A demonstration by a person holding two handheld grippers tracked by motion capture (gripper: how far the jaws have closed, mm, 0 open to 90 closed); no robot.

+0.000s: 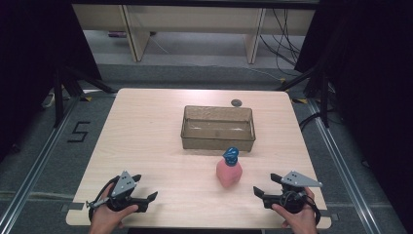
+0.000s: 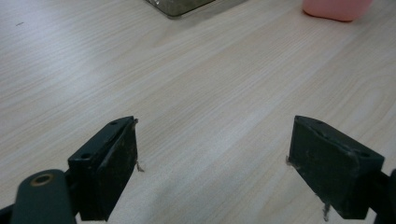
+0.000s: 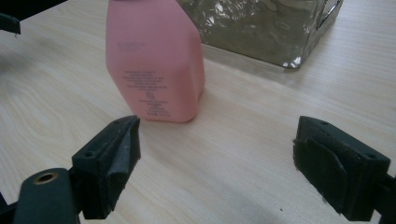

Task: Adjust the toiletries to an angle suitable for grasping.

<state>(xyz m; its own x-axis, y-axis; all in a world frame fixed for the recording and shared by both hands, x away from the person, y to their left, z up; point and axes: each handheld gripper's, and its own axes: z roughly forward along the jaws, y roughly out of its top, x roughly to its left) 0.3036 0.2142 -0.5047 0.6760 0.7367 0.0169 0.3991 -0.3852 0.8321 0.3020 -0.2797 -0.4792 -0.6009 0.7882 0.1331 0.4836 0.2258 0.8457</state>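
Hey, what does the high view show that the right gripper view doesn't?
High view alone: the bottle's blue cap, the whole clear container with its open top, a small dark disc behind it, both hands holding the left gripper and right gripper. Right gripper view alone: fine print on the pink bottle. Both share the bottle, the container and the wooden table.

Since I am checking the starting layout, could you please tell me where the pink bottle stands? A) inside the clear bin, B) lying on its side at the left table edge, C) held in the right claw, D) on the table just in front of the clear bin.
D: the pink bottle stands upright on the table, just on the near side of the clear bin, with the right claw open and apart from it.
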